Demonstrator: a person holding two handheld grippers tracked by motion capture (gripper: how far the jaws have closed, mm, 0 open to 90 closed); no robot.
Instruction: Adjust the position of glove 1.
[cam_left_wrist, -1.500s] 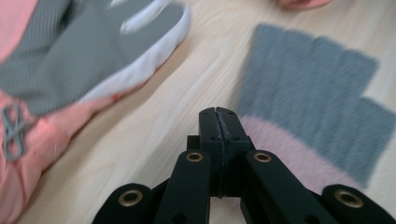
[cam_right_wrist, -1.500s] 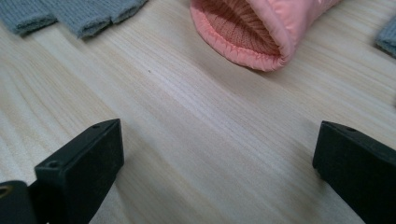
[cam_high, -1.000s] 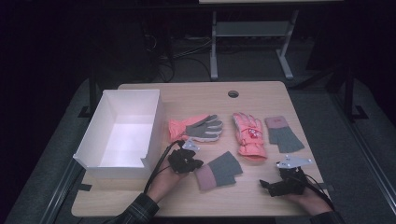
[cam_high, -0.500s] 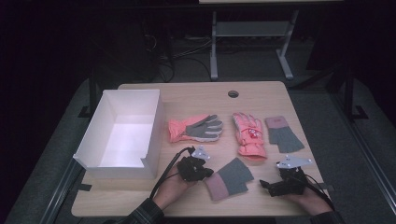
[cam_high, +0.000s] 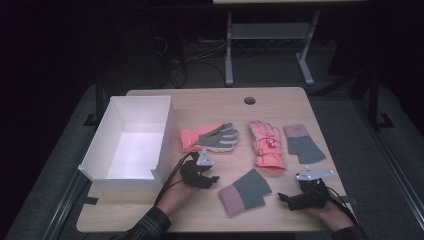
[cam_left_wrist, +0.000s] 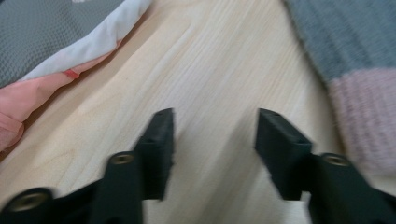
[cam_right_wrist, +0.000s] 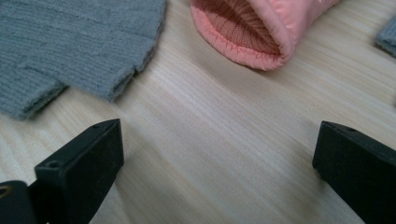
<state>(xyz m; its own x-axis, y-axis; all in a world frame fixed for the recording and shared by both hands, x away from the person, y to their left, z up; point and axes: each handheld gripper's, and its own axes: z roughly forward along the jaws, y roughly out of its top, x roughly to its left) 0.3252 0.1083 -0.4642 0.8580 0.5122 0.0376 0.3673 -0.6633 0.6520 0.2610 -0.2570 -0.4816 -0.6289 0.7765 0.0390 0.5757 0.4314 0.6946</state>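
Dark floor and a metal frame with loose cables lie behind a pale wooden worktop with a round cable hole near its far edge. On its left side stands a white open box, its inside bare.

Four gloves lie on the wood. A pink glove with a grey palm sits just right of the box; a pink padded glove lies beside it, cuff toward the person; a grey knitted glove with a pink cuff lies farther right. A second grey knitted glove rests near the front edge, between the two tools.

The left tool sits between the box and this front glove, jaws apart over bare wood, with the glove's pink cuff just to one side. The right tool rests near the front right corner, jaws wide apart and holding nothing; ahead of it lie the grey glove's fingers and the padded glove's open cuff.
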